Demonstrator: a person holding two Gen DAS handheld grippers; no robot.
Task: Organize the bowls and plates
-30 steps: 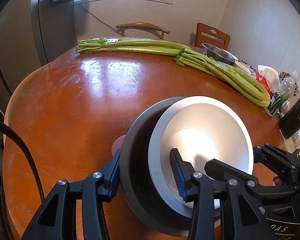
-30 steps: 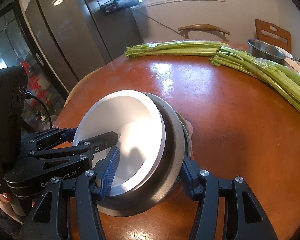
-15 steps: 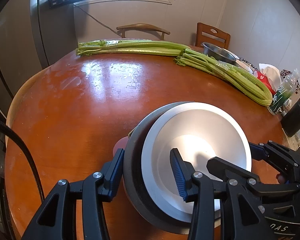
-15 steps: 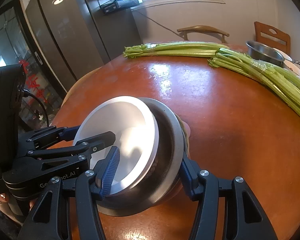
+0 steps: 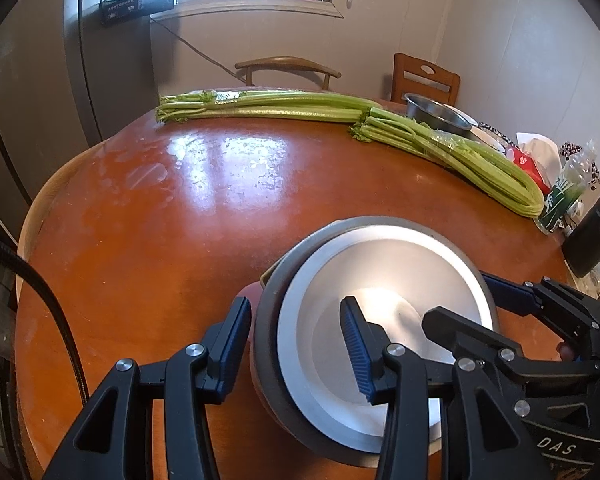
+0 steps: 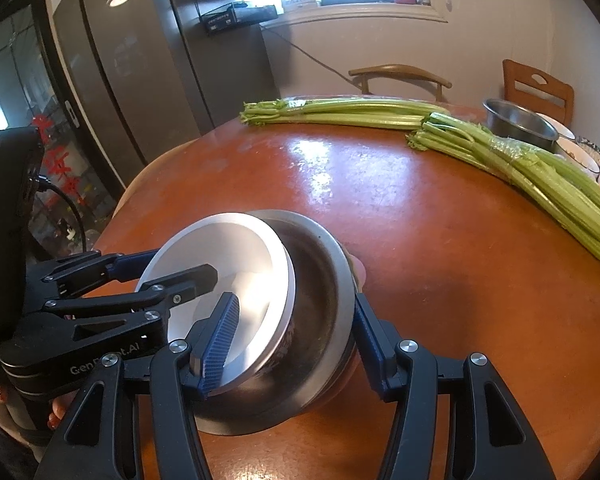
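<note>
Bowls: white bowl (image 5: 384, 280) sits nested and tilted inside metal bowl (image 5: 268, 320), at the near edge of the round wooden table (image 5: 180, 216).
Left gripper (image 5: 296, 344): clamped across the left rims of both bowls, one pad outside the metal wall, the other inside the white bowl.
Right gripper (image 6: 296, 344): grips the stack from the opposite side, one blue pad inside the white bowl, the other against the metal bowl's outer wall.
Pink item: a small part shows under the stack; what it is cannot be told.
Celery (image 5: 300, 106): two long bunches lie across the far side, well apart from the bowls.
Steel bowl (image 6: 518, 122): far right, beyond the celery.
Chairs (image 5: 288, 66): two behind the table.
</note>
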